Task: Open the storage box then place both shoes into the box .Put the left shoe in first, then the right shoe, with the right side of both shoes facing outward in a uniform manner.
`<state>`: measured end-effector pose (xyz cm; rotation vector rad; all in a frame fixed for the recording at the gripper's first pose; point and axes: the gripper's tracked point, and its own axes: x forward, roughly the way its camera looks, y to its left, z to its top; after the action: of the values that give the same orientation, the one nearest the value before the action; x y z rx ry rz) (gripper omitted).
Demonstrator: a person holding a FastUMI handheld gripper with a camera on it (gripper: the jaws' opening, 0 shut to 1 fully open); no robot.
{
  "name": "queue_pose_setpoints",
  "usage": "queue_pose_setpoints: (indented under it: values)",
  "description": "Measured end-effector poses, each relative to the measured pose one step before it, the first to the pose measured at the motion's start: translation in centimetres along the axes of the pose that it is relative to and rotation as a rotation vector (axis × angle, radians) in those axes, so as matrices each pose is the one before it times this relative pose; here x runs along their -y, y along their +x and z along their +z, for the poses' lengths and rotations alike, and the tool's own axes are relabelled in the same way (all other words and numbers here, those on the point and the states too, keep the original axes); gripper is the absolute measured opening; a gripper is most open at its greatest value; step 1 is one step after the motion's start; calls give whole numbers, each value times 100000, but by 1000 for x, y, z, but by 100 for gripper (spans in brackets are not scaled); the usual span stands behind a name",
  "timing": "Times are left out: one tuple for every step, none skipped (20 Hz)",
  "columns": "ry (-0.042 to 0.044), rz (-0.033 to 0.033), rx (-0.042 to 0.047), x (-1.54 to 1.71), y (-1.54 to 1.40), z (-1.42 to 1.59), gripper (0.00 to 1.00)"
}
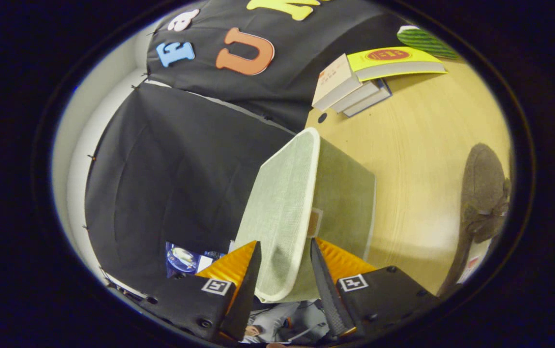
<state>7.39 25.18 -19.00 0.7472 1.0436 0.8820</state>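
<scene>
Basically, gripper view: the gripper had its fingers apart, straddling the lid of the storage box. The lid panel ran straight ahead between the two fingers, its long axis along their line, its near rim down at their roots. Whether both pads actually pressed on it couldn't be told; some gap seemed visible on each side. The box body sat just right of the lid on the tabletop, lid swung up off it, so the box read as partly open. One shoe, dark and fuzzy, lay well apart to the right, long axis roughly parallel to the fingers. Books were stacked far beyond the box. My call: the lid needed to clear first, then a swing right for the shoe.
</scene>
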Motion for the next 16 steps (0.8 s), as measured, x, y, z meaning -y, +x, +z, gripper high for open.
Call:
queue_pose_setpoints:
  values:
    - [772,45,-1065,77,131,-263,62]
    - [1249,574,-142,-45,8,-68,49]
    - [1365,1043,149,-286,-93,143,36]
    - [1057,911,763,-414,-156,154,24]
    - [-218,20,415,-259,-24,268,18]
    - [-856,-765,204,-161,-170,-82,9]
    - [-689,264,581,-688,-339,-14,9]
    - [-432,984,819,-1146,-405,-72,6]
    - [-389,672,915,-1047,-185,143,6]
    - [19,354,1054,-1004,-224,269,6]
    - [-719,953,236,-1326,-83,208,6]
    - [-1529,630,974,-1478,-152,155,6]
    - [-1876,-224,285,-1406,160,180,6]
    - [-1592,-148,484,-1596,255,0,6]
    - [-1791,-161,-162,-1780,477,118,6]
    - [-3140,-682,-596,-1584,558,-175,6]
